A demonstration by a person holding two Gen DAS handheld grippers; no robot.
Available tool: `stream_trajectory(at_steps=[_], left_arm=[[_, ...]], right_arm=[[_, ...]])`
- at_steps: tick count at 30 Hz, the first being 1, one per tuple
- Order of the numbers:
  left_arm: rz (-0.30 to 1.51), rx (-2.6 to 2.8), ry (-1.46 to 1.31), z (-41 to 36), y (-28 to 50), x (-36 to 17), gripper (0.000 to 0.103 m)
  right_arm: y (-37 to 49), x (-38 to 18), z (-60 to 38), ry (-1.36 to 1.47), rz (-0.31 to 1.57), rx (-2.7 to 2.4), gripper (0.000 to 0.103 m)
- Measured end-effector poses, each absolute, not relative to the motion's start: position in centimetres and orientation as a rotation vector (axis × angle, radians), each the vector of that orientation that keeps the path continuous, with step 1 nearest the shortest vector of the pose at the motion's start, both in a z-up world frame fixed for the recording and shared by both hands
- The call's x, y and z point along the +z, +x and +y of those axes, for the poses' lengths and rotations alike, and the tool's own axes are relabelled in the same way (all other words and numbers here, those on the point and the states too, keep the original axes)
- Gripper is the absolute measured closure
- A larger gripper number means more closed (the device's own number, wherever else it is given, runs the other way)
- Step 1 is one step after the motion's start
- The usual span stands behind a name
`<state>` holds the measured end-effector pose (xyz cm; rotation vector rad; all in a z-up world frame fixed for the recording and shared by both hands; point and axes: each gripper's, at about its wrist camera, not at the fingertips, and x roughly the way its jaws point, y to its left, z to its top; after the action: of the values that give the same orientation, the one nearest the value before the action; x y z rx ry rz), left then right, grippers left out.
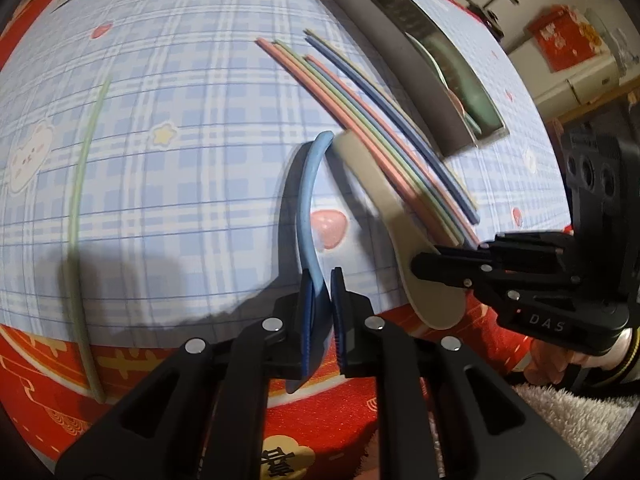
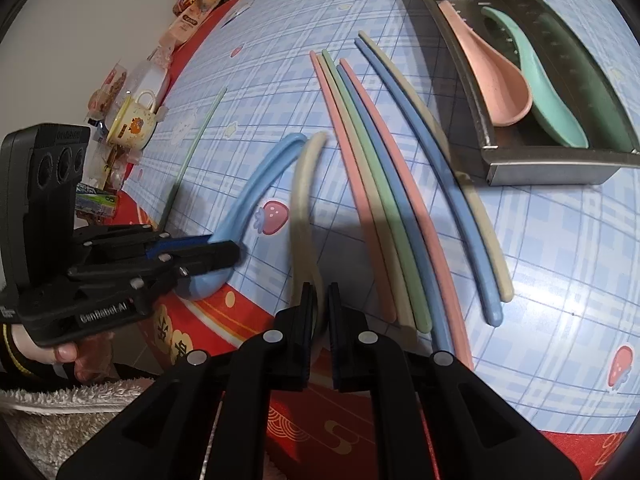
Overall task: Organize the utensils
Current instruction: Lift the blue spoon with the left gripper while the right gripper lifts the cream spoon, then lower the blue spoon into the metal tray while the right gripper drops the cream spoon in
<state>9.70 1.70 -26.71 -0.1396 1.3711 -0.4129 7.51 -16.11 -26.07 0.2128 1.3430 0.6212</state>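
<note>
Left gripper [image 1: 323, 300] pinches smooth blue spoon [image 1: 307, 204]; right gripper [image 2: 320, 308] pinches curved beige spoon [image 2: 300, 200].

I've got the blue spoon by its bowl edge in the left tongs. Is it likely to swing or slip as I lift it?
Probably somewhat. The left tongs pinch the blue spoon only at its bowl rim, so the long handle may pivot. Its surface looks smooth plastic, so slipping is possible. It looks rigid and light, unlikely to bend.
</note>
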Motion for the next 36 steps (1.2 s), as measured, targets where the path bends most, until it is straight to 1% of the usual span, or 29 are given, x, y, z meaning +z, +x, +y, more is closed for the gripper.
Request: stream_trajectory(at_steps=[9,16,36], left_arm=[[1.303,-0.393,-0.217,3.8,10.1,-24.7,0.09],[1.272,-0.392,-0.204,3.1,10.7,-23.1,0.09],[1.244,-0.404,-0.178,1.2,12.9,-21.3,0.09]], right_arm=[[8.0,-24.8,-17.0,0.234,1.296,0.606,0.096],[8.5,-23.6,-18.7,0.296,1.24,0.578,0.096],[8.6,-22.0,-25.2,0.402,1.144,0.468,0.096]])
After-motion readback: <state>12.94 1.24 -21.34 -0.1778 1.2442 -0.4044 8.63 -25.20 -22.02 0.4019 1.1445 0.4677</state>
